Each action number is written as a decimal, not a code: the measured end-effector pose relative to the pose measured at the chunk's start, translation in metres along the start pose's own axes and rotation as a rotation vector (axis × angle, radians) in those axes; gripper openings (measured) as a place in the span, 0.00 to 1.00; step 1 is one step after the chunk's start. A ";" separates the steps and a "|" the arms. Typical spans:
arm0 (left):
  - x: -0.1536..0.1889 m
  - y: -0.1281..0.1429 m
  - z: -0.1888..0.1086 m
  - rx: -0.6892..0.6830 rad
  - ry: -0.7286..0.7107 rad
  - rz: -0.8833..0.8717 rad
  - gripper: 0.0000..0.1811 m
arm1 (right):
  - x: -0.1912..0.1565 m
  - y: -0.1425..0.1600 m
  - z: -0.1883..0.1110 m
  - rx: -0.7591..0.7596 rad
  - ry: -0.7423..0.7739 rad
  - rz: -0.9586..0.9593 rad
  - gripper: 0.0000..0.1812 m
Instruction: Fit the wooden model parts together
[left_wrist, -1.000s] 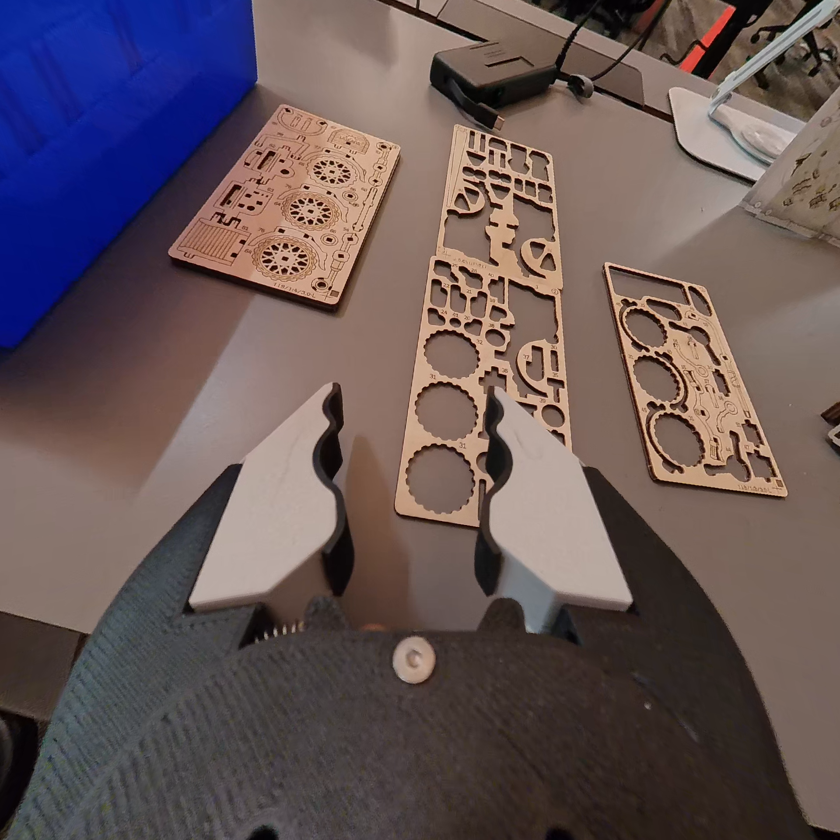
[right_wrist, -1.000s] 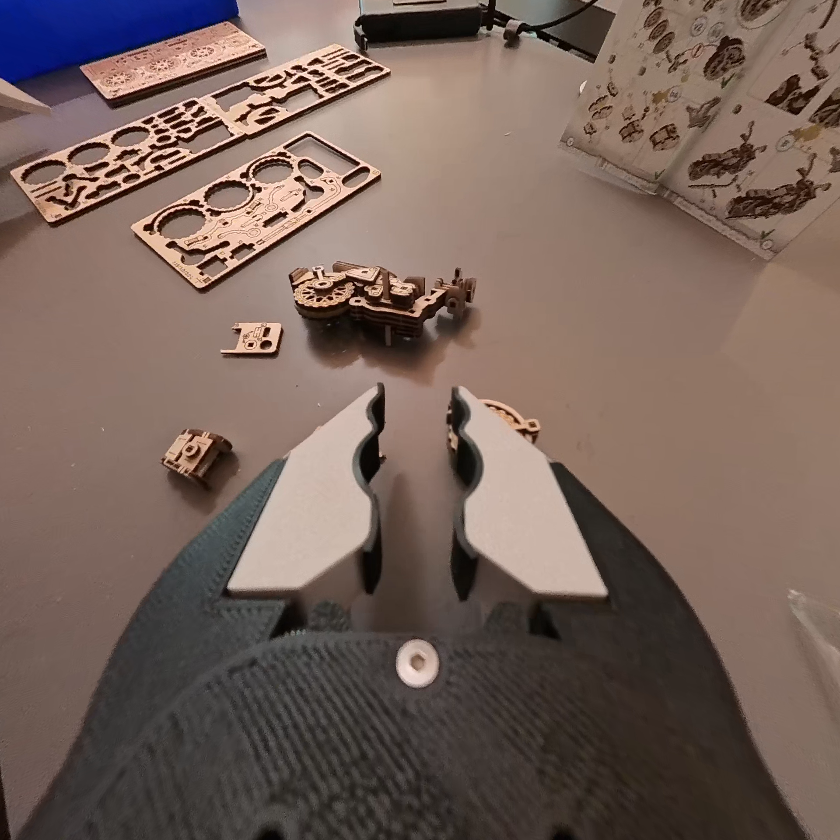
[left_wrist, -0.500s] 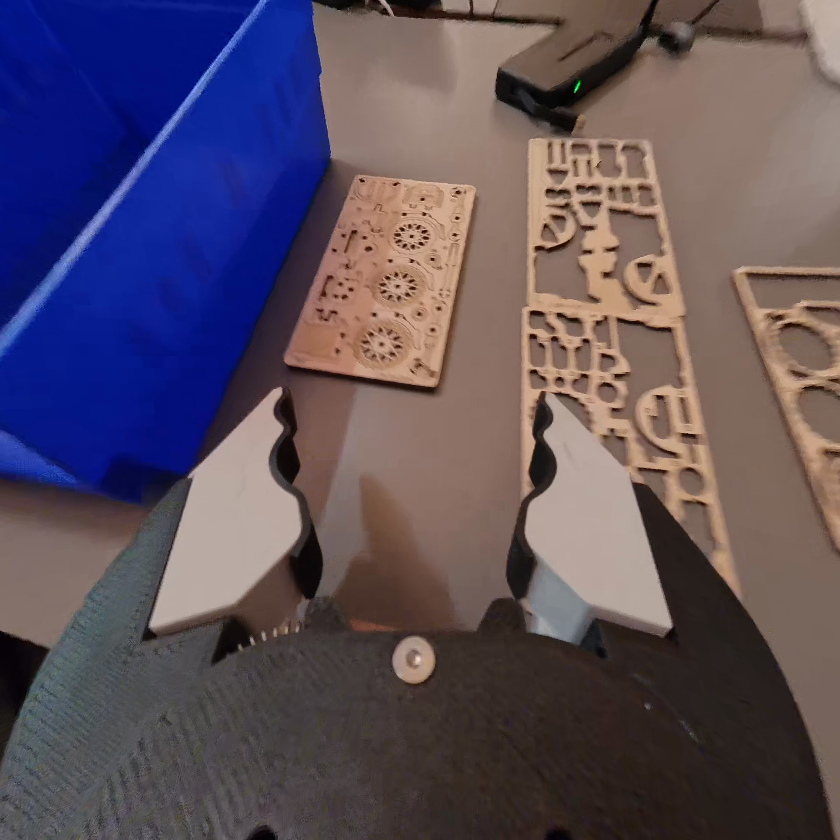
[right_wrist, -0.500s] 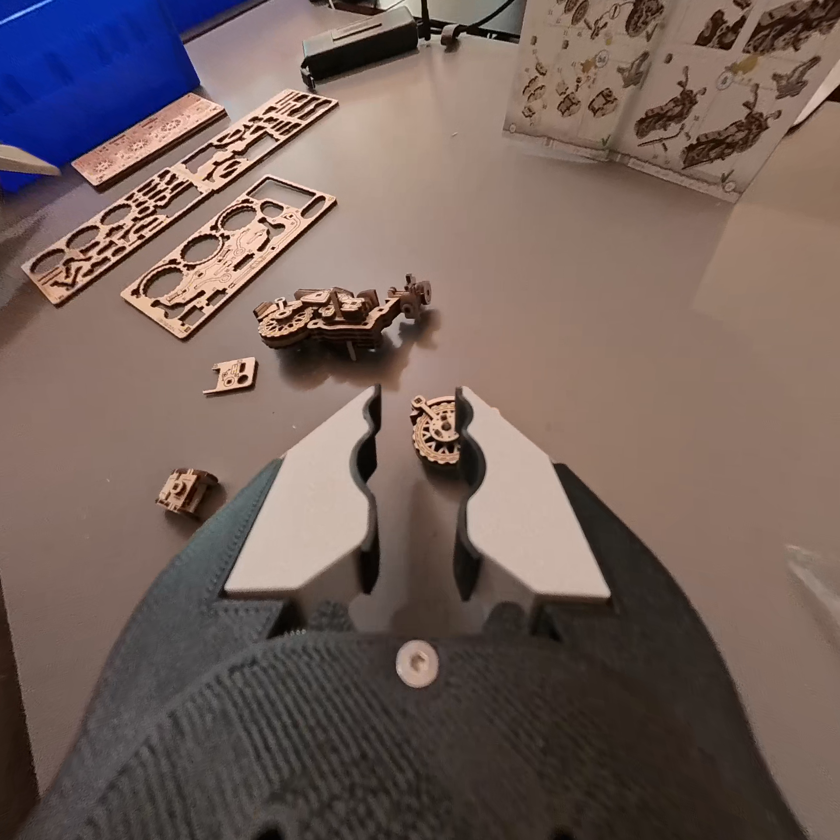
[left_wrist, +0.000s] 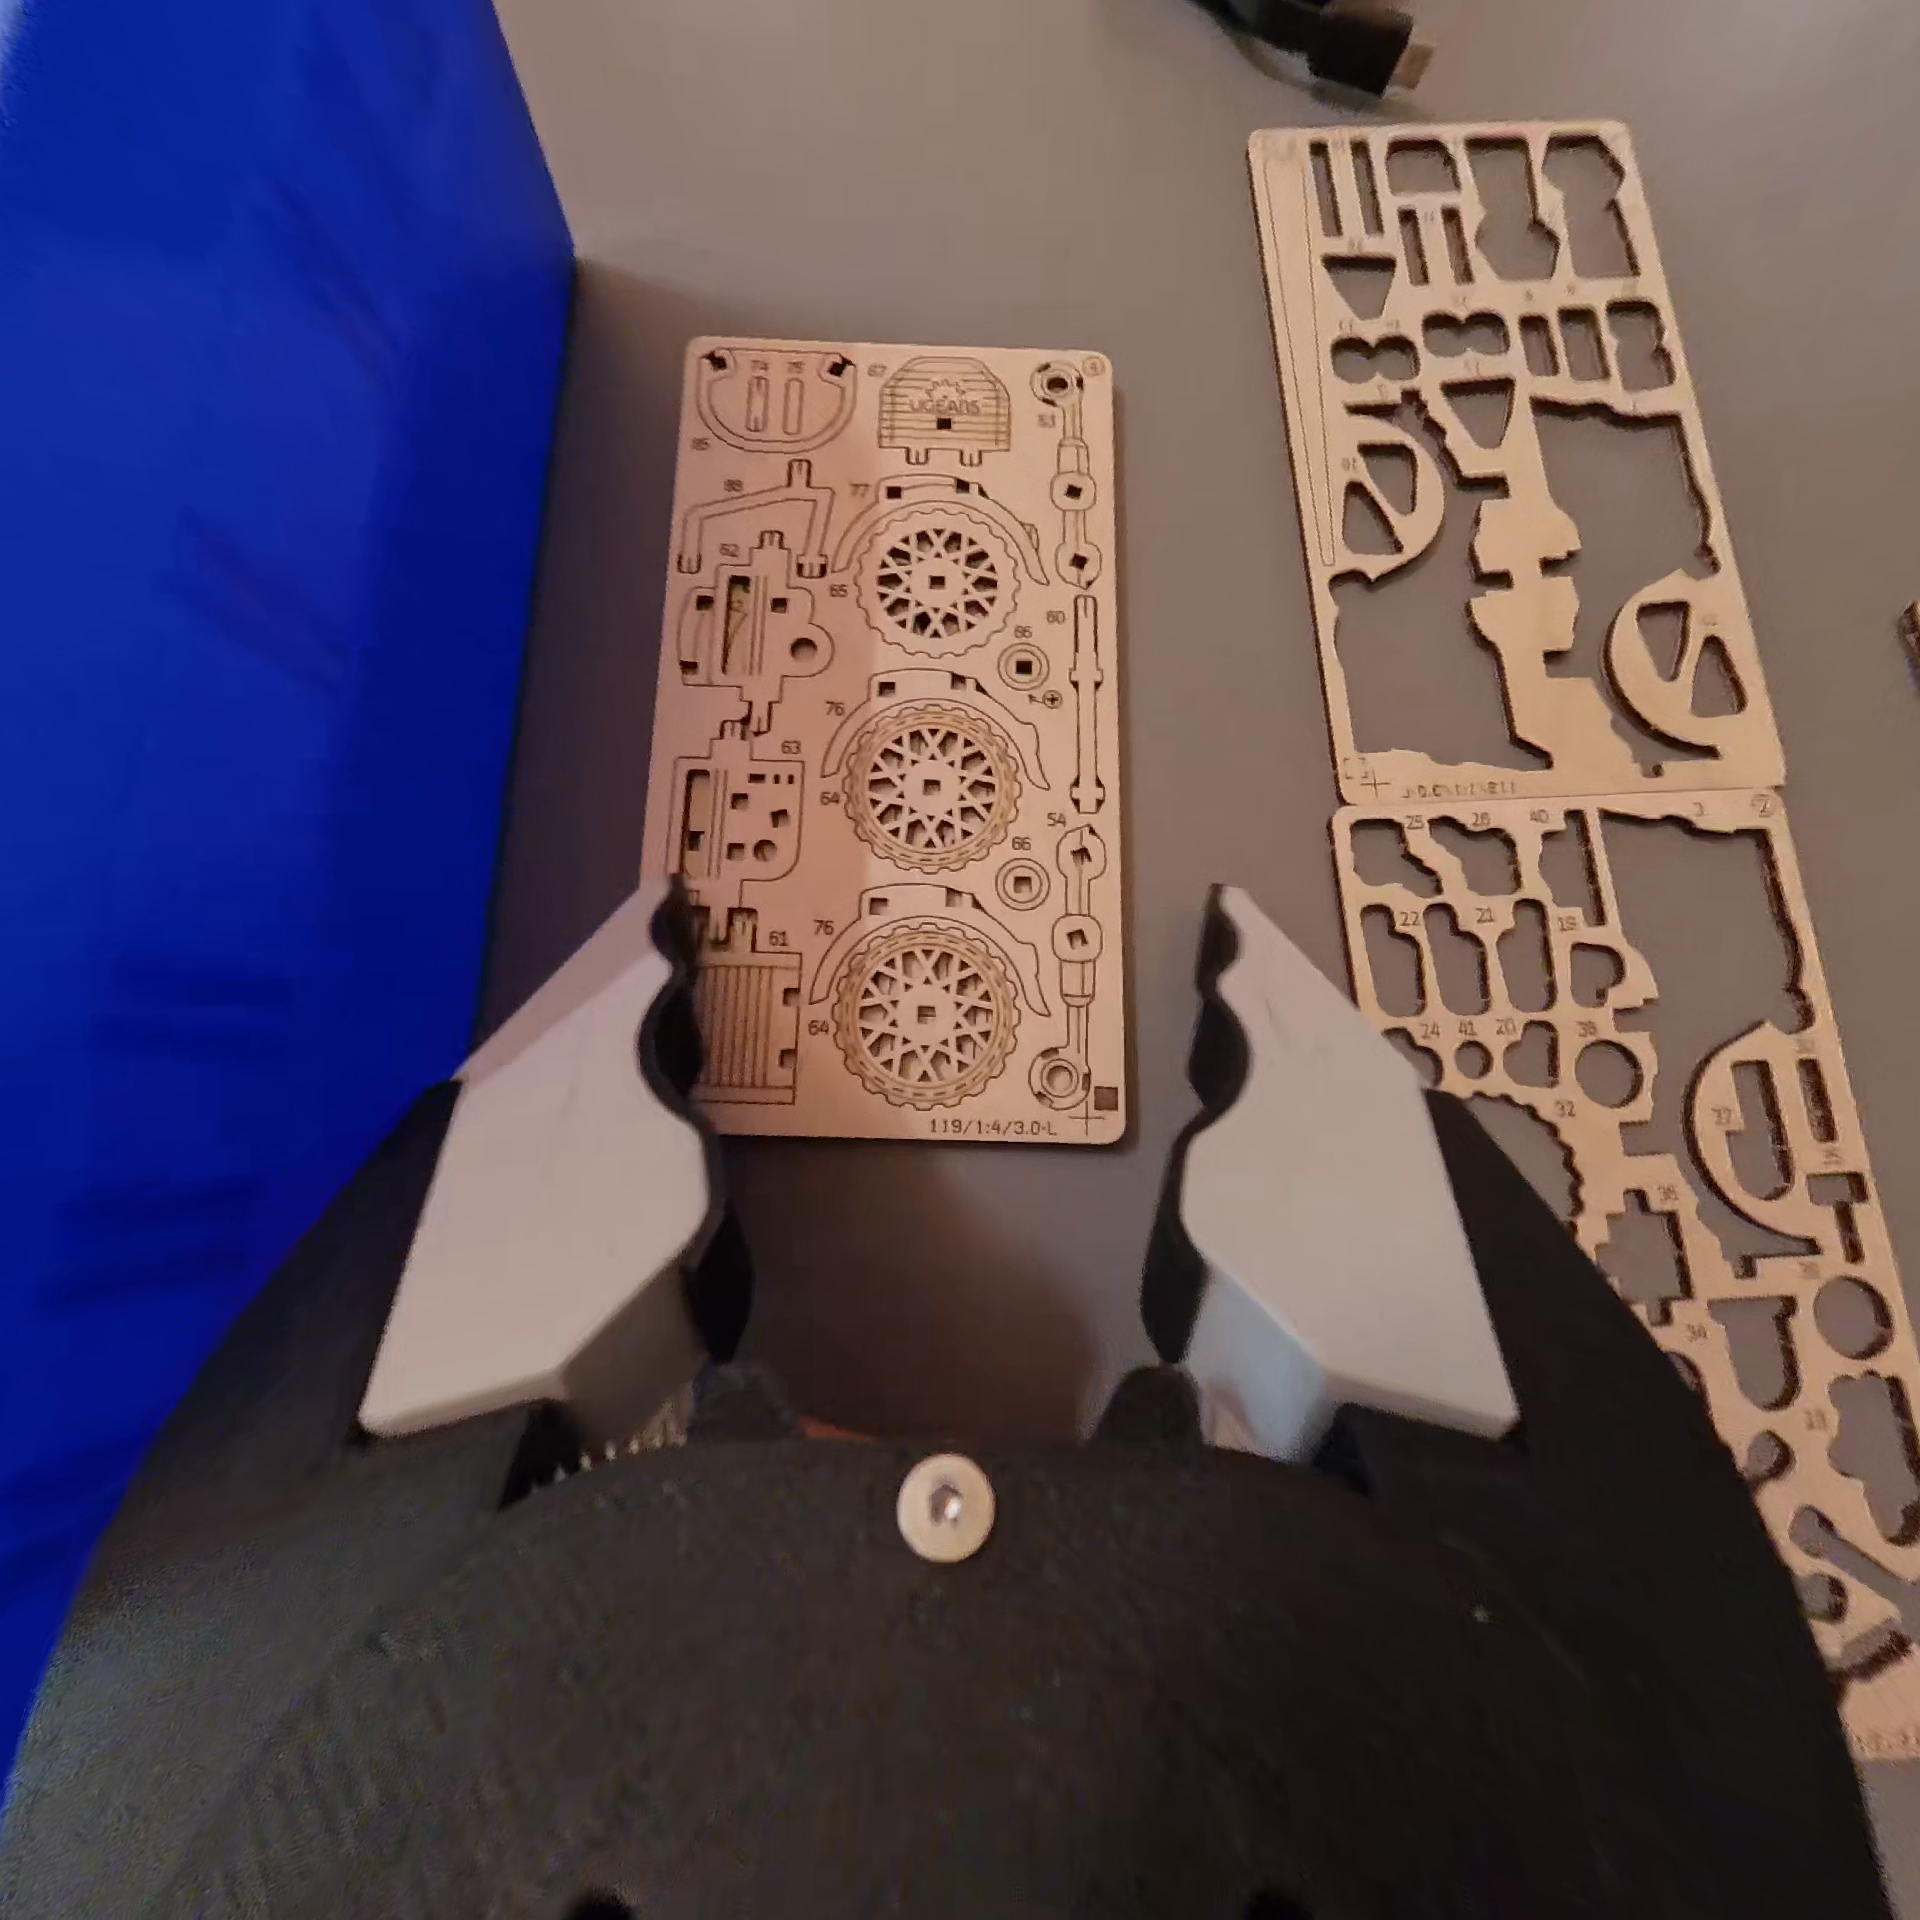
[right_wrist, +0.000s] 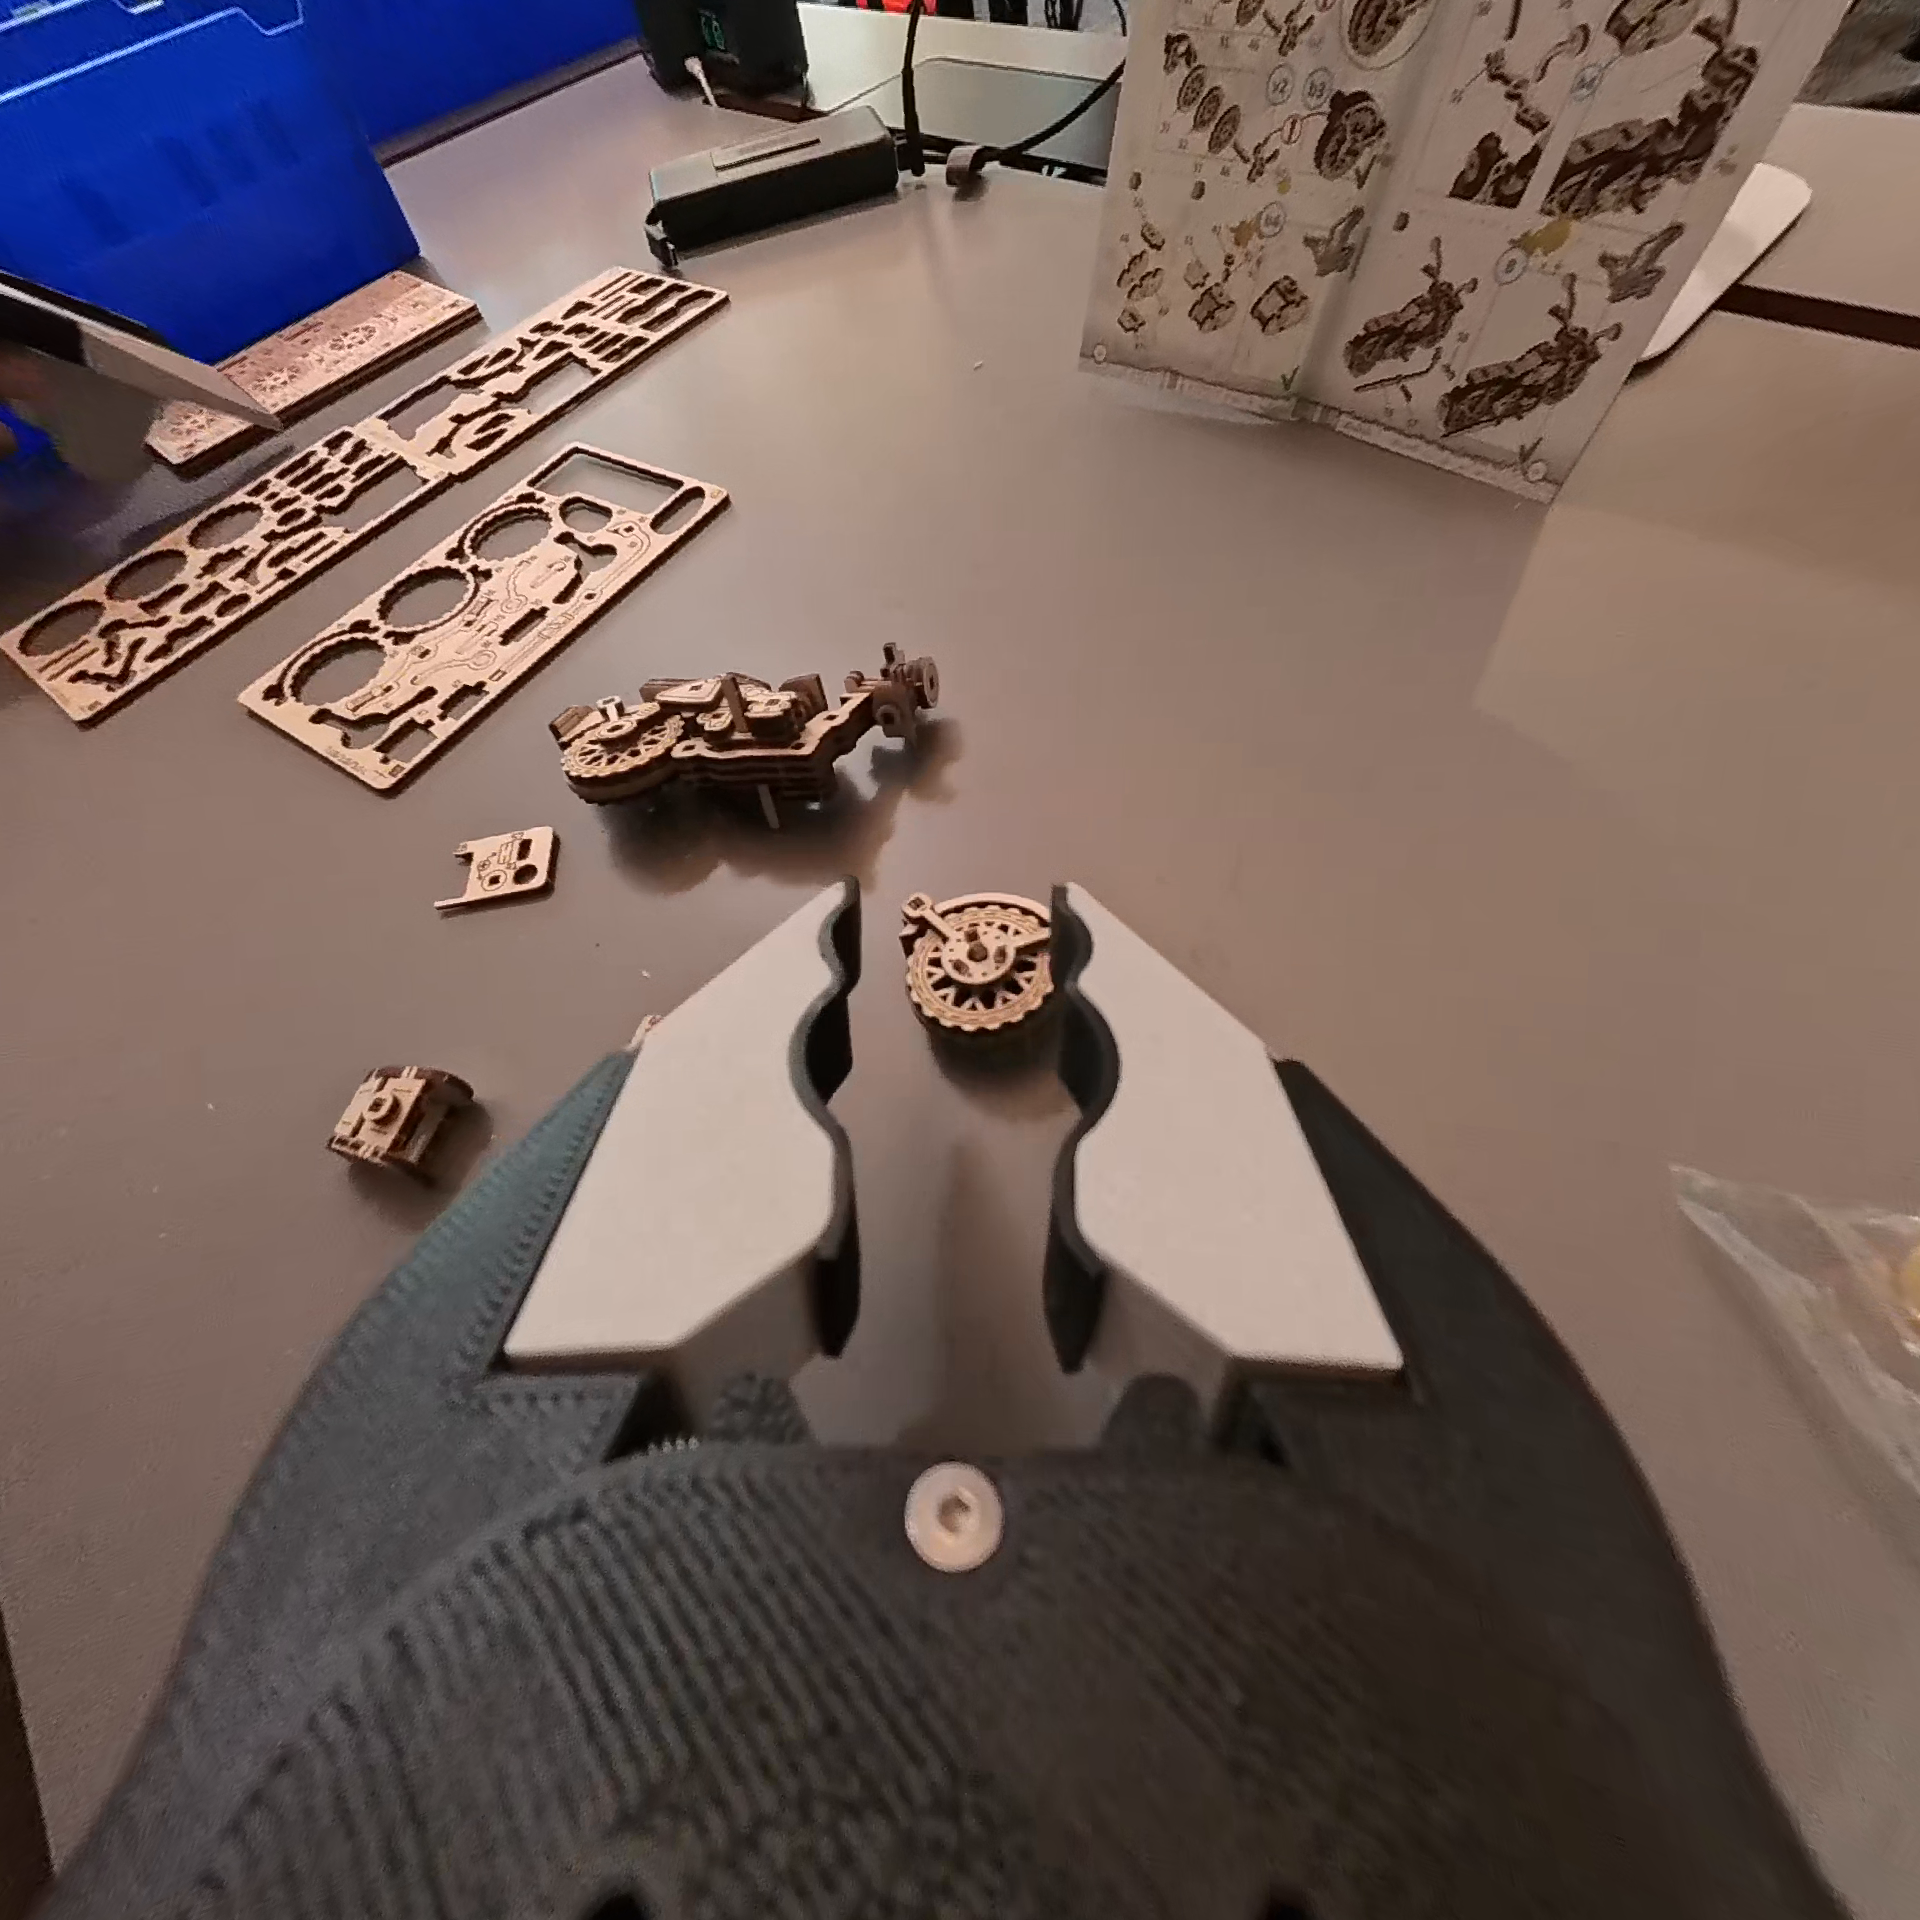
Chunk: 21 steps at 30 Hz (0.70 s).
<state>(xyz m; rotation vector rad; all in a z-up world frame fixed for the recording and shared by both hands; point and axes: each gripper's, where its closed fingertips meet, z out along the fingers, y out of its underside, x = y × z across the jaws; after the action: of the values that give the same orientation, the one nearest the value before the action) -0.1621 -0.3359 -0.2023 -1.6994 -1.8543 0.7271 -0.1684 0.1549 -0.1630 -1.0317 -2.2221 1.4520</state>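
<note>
Left gripper (left_wrist: 940, 904): fingers spread wide, nothing between them, held above the grey bench (left_wrist: 935, 208). Its tips frame the lower end of an uncut wooden parts sheet (left_wrist: 904, 727), centre of the left wrist view, bearing three spoked wheels and small fittings. Blue bin (left_wrist: 260, 623) fills the left of that frame, just beside the sheet. Emptied parts frames (left_wrist: 1538, 623) run down the right side.

Right gripper (right_wrist: 956, 904): fingers parted, gripping nothing. A wooden wheel assembly (right_wrist: 971, 977) lies flat on the bench between the tips, close against the right finger; contact cannot be told.

Partly built wooden model (right_wrist: 727, 738): centre of the right wrist view, beyond the wheel, resting on the bench.
Flat loose part (right_wrist: 504, 862): left of centre.
Small block sub-assembly (right_wrist: 400, 1122): lower left.
Another emptied frame (right_wrist: 488, 613): upper left.
Instruction sheet (right_wrist: 1434, 208): standing, upper right.
Clear plastic bag (right_wrist: 1818, 1268): right edge.
</note>
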 end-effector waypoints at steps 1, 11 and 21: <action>-0.002 -0.002 -0.001 0.016 -0.008 -0.018 0.44 | 0.000 0.000 0.000 0.000 0.001 0.000 0.19; -0.008 -0.005 -0.008 0.036 0.043 -0.087 0.57 | -0.002 0.001 -0.002 0.000 -0.003 -0.010 0.19; -0.012 0.006 0.000 -0.023 -0.052 -0.017 0.52 | -0.005 0.003 -0.002 -0.009 -0.018 -0.024 0.18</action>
<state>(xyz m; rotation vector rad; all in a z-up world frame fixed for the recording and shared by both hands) -0.1568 -0.3477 -0.2073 -1.6917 -1.9173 0.7522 -0.1621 0.1535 -0.1637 -0.9952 -2.2471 1.4482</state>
